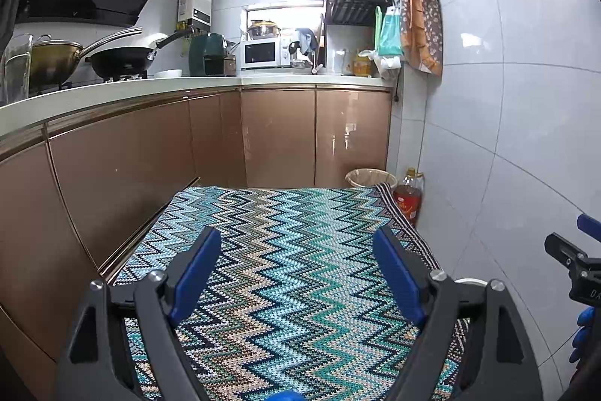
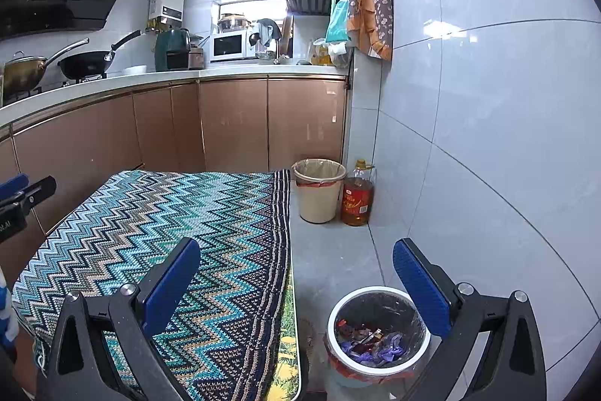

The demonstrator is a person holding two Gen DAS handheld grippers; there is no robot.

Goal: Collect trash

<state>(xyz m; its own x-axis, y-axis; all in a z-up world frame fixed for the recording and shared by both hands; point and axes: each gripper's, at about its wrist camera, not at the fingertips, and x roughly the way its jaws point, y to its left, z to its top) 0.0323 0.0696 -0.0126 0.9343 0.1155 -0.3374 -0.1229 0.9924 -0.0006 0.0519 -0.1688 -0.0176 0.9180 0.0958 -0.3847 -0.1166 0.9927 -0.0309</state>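
Observation:
In the right wrist view a white-rimmed bin (image 2: 377, 333) with a dark liner stands on the floor by the table's near right corner; purple and red wrappers (image 2: 370, 344) lie inside it. My right gripper (image 2: 296, 282) hangs open above the table edge and the bin, with nothing between its blue pads. In the left wrist view my left gripper (image 1: 296, 269) is open wide over the zigzag tablecloth (image 1: 285, 250), also with nothing in it. No loose trash shows on the cloth. The right gripper's finger (image 1: 571, 258) peeks in at the left view's right edge.
A beige bin (image 2: 318, 190) with a liner and a bottle of cooking oil (image 2: 357, 194) stand in the far floor corner. Brown cabinets (image 1: 150, 153) run along the left and back under a counter with pans and a microwave. A tiled wall (image 2: 488, 138) closes the right side.

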